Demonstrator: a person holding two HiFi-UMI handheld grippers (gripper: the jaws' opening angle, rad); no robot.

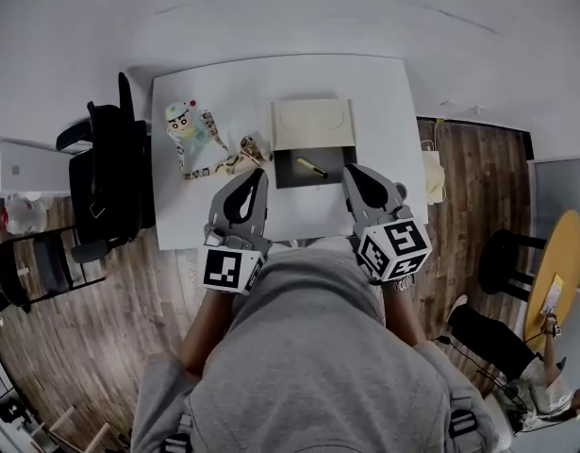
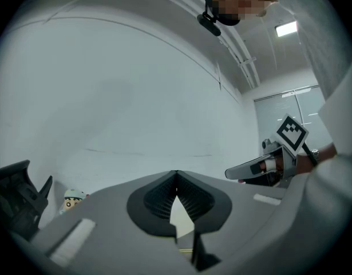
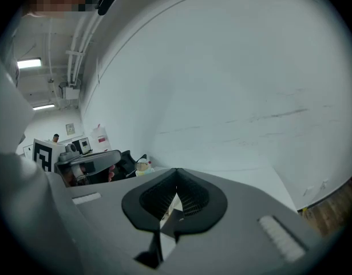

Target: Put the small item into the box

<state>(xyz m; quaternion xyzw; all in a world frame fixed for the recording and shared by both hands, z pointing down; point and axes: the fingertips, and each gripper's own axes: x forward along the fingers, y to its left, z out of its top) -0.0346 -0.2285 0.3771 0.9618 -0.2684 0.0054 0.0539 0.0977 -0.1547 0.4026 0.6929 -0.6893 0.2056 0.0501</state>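
Two tools hang side by side over the near edge of the white tabletop (image 1: 176, 215). The left tool (image 1: 260, 174) and the right tool (image 1: 350, 170) each have their jaws pressed together at the tips, with nothing between them. Between the two tips, a little farther out, sits the box (image 1: 291, 176). It is open, dark inside, and its pale lid (image 1: 313, 124) is folded back away from the person. The small item (image 1: 311, 167) lies inside on the dark bottom: a slim yellow piece, set at a slant, touching neither tool. To the left of the box a toy figure (image 1: 183, 119) with a pale cap stands beside a patterned strap (image 1: 217, 166) looped across the tabletop. A black chair (image 1: 108, 173) stands against the tabletop's left side.
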